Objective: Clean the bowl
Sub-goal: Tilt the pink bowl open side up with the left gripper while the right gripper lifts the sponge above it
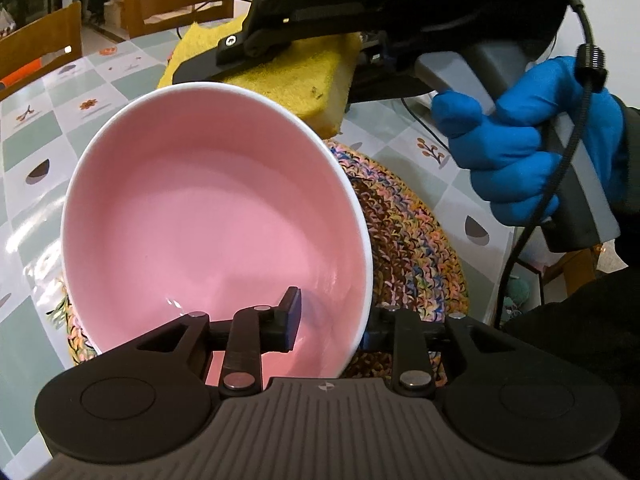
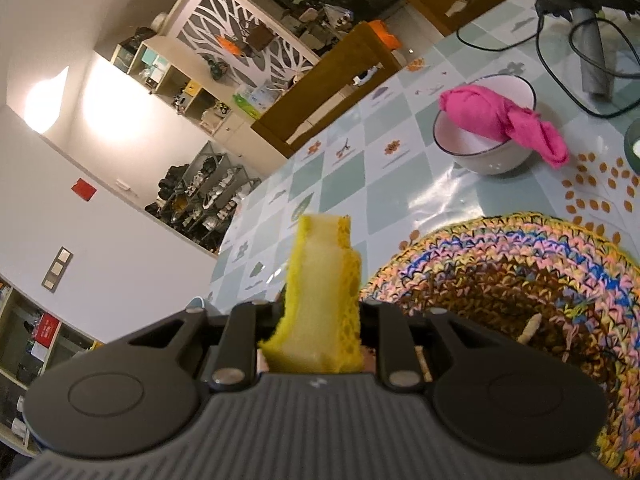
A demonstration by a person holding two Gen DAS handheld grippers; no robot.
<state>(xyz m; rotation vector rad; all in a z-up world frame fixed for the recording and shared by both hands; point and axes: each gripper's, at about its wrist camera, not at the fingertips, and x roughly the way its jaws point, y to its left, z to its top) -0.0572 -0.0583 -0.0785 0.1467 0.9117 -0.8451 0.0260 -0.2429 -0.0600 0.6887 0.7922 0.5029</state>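
Only your left-wrist view shows pink bowl (image 1: 208,216), tilted, mouth facing camera; left gripper (image 1: 332,320) straddles its rim, contact unclear. Right gripper (image 2: 320,320) clamps sponge (image 2: 320,300), long axis forward.

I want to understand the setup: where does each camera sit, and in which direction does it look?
Left wrist: on the left gripper, looking down into the pink bowl; a blue-gloved hand shows.
Right wrist: on the right gripper, looking over the table; no hand shows.
Shared: yellow sponge, woven mat.
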